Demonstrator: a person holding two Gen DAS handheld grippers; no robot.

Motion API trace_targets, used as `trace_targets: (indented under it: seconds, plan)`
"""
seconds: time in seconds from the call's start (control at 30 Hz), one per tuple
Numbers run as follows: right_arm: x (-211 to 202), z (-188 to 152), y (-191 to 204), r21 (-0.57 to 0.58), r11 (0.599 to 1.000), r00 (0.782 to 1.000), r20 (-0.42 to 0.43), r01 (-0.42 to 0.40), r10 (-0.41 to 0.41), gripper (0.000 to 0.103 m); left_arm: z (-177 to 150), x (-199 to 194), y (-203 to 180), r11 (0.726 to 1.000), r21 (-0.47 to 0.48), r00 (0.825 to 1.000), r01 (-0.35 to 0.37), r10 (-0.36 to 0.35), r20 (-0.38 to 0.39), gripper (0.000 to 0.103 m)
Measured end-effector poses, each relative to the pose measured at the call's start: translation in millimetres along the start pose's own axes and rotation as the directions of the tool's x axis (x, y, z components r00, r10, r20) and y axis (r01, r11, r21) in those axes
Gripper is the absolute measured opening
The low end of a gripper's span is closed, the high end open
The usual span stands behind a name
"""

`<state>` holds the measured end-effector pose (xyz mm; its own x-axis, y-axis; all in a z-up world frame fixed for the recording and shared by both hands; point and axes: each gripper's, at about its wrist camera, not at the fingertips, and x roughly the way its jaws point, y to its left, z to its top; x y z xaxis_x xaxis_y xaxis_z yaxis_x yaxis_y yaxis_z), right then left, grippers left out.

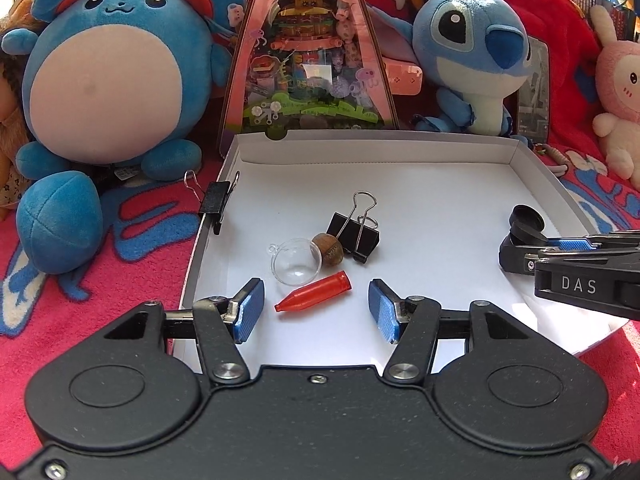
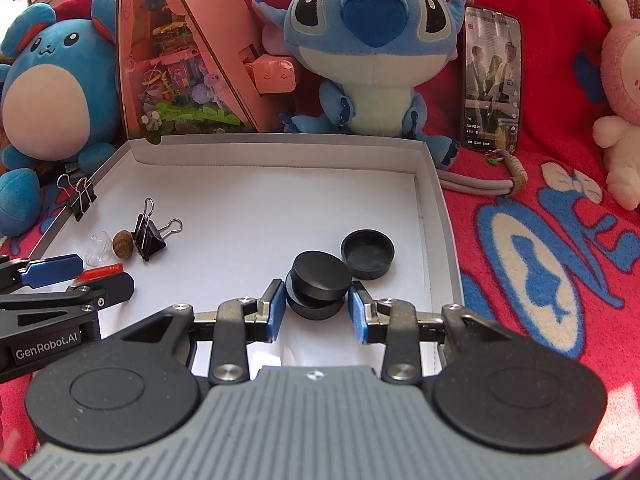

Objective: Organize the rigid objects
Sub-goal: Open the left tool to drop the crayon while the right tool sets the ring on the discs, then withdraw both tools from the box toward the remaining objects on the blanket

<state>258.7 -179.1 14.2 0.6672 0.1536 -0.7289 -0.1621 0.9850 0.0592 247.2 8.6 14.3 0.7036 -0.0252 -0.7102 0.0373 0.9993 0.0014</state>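
Over white tray: left tool open above red cone; right tool flanks stacked caps (ungripped).

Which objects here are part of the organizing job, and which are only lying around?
Job:
- white cardboard box lid
- stacked black round caps
- upturned black cap
- black binder clips
- brown acorn-like nut
- clear plastic dome
- orange plastic bullet-shaped piece

Lying around:
- blue plush toys
- pink toy display box
- phone
- red blanket

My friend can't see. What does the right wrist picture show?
The right gripper straddles two stacked black caps inside a white box, pads just off them. A third cap lies nearby, binder clips sit left, plush toys behind.
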Motion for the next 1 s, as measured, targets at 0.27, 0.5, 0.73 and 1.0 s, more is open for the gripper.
trace_targets:
  seconds: [0.27,0.5,0.73,1.0]
  plan:
    - [-12.6,-4.1,0.4,-0.013,1.0,0.999,0.03,-0.01,0.011,0.068,-4.1,-23.2,0.4,1.0,0.014,0.999,0.018,-0.019,0.037,0.075]
    - [-35.4,-14.3,4.4,-0.059,0.998,0.997,0.079,-0.01,0.015,0.083,-16.8,-47.3,0.4,0.998,0.027,0.997,0.052,-0.054,0.047,0.078]
    - [-60.0,-27.9,8.2,-0.102,0.995,0.992,0.126,-0.017,0.03,0.089,-34.4,-69.8,1.1,0.995,0.036,0.995,0.09,-0.091,0.051,0.079]
    - [-83.0,-45.2,7.6,-0.112,0.993,0.985,0.165,-0.032,0.05,0.093,-47.6,-94.5,-1.4,0.991,0.059,0.989,0.118,-0.122,0.078,0.08]
